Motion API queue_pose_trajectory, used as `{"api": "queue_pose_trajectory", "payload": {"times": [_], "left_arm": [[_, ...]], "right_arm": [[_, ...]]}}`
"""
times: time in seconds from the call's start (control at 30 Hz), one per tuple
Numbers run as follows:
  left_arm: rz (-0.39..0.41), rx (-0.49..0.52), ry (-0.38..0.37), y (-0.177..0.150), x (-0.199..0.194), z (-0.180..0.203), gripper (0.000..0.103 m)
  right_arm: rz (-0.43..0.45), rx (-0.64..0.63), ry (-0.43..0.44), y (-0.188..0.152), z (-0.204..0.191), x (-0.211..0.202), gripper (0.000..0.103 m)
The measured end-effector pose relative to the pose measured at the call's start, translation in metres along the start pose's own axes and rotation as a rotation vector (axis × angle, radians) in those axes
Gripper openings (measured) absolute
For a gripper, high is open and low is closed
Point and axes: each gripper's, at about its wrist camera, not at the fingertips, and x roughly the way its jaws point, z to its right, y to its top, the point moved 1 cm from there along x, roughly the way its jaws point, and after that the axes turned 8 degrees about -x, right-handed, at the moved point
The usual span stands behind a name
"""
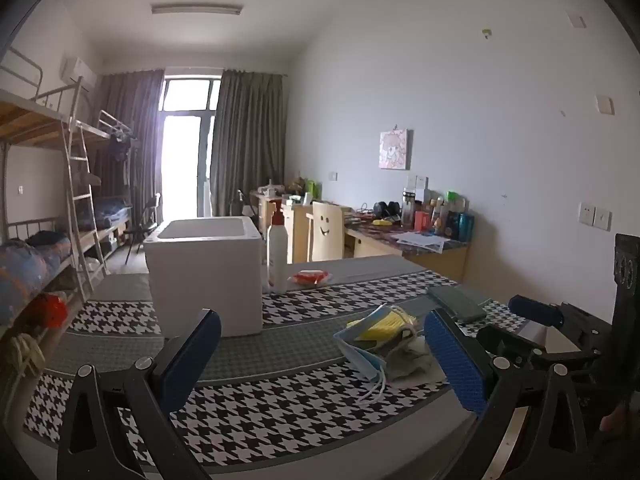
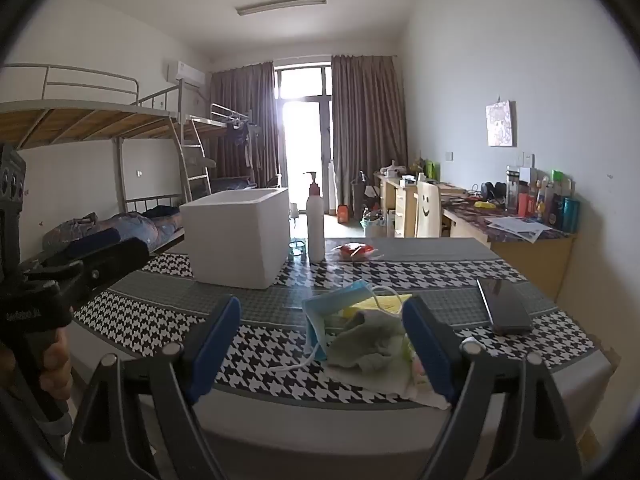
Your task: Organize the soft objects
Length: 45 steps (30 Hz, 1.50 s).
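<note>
Blue-padded fingers (image 2: 430, 354) of the right gripper (image 2: 320, 348) stand spread wide at the near edge of the houndstooth-covered worktop (image 2: 420, 276), pinching nothing; the right one touches or just overlaps the heap. That heap of soft things, a blue face mask (image 2: 320, 316), a yellow cloth (image 2: 384, 304) and a crumpled pale green rag (image 2: 368, 344), lies just ahead, between them. The left gripper (image 1: 320, 360) is spread and empty too, off to the heap's left. A white foam box (image 1: 204, 276) stands open farther back, beside a white pump bottle (image 1: 277, 256). Likely risks: closing on one layer would drag the rest off the edge by the mask's loops, and a wide sweep could knock the dark phone (image 2: 505, 306).
</note>
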Motion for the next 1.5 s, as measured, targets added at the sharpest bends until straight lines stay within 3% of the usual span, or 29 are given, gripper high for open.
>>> {"api": "queue_pose_trajectory", "payload": {"times": [0.13, 0.4, 1.5], "left_arm": [[-0.029, -0.011, 0.011, 0.001, 0.010, 0.002, 0.102], [0.007, -0.017, 0.008, 0.001, 0.000, -0.002, 0.102], [-0.021, -0.047, 0.035, -0.001, 0.007, -0.012, 0.102]], "right_arm": [[-0.007, 0.000, 0.001, 0.000, -0.001, 0.001, 0.086], [0.000, -0.004, -0.004, 0.002, 0.000, -0.004, 0.086], [-0.001, -0.006, -0.016, 0.002, 0.000, -0.004, 0.086]]}}
